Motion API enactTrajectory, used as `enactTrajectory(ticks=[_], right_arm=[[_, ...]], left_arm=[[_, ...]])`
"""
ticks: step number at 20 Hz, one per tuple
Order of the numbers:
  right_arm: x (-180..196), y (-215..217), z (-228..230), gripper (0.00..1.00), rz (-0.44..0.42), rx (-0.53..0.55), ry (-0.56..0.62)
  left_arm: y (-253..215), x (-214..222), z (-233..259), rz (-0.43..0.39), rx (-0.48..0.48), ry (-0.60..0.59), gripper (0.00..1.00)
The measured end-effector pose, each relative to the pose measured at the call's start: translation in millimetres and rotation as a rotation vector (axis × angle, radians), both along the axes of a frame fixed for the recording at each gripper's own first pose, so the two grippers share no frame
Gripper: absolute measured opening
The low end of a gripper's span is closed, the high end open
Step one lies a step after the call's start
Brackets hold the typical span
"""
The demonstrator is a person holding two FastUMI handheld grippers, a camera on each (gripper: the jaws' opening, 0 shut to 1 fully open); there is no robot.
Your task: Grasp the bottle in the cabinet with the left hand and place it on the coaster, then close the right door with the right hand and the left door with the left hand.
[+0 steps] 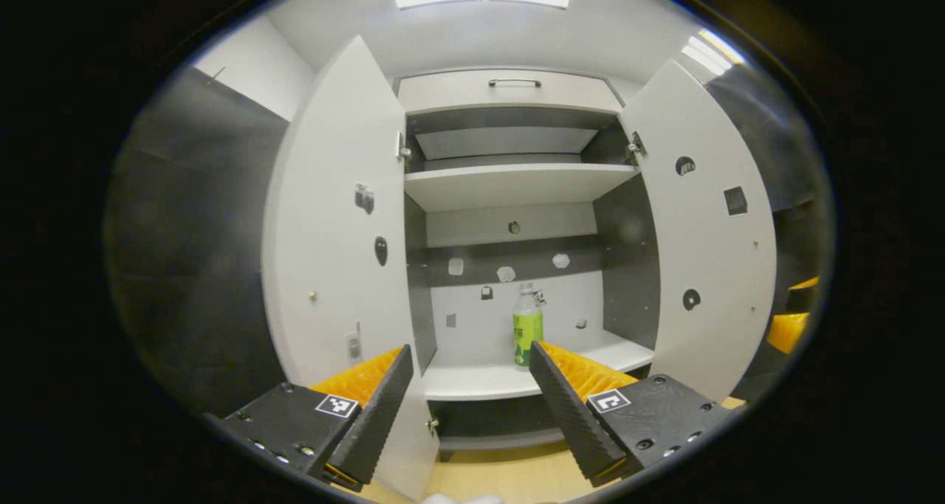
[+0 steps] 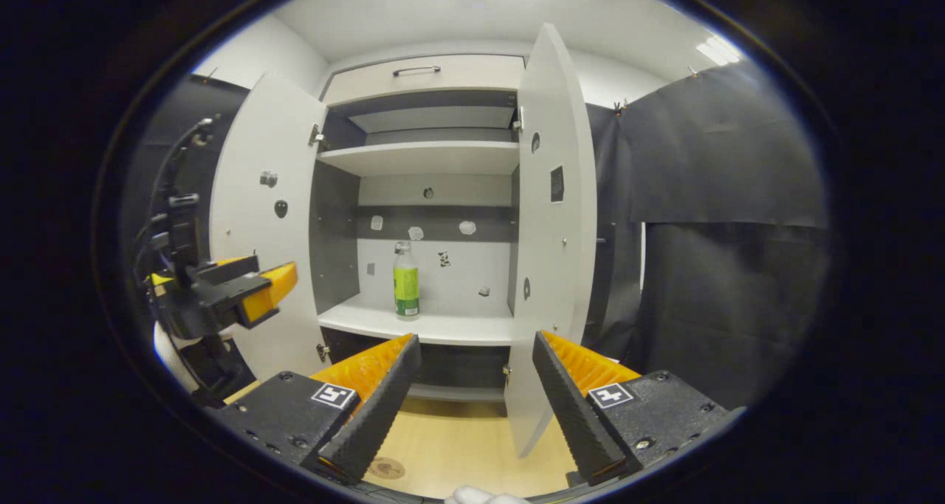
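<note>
I see a pale wooden tabletop (image 2: 472, 445) under both tools, with the white cabinet (image 1: 509, 91) standing on it against black cloth booth walls (image 2: 723, 216), ceiling lights above. Both doors are swung out: left door (image 1: 332, 216), right door (image 1: 701, 216). The bottle (image 1: 528, 325) stands upright on the lower shelf (image 1: 480, 378), well back from its front edge, green label wrapped round it; I can't read any writing there. A round coaster (image 2: 386, 467) lies on the tabletop near its front edge. My left gripper (image 1: 469, 375) has its fingers spread wide, holding nothing. My right gripper (image 2: 476, 367) is likewise wide, nothing between them.
</note>
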State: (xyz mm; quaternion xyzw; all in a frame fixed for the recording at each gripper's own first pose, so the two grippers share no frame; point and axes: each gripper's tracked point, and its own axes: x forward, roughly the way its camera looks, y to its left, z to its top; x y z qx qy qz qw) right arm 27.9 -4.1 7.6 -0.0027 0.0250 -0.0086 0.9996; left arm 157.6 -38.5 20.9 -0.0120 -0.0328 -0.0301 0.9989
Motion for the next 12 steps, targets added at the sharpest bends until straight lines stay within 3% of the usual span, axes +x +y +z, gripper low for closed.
enactTrajectory(ticks=[7,12], right_arm=[[7.3,-3.1,12.8,1.0,-0.029,-0.016,0.008],[7.1,-13.7,17.8,1.0,-0.063,-0.05,0.017]], left_arm=[[-50.8,121.2,6.4,-0.06,-0.004,-0.013,0.97],[-89.7,196.5,-22.5,-0.081,-0.001,0.023,0.96]])
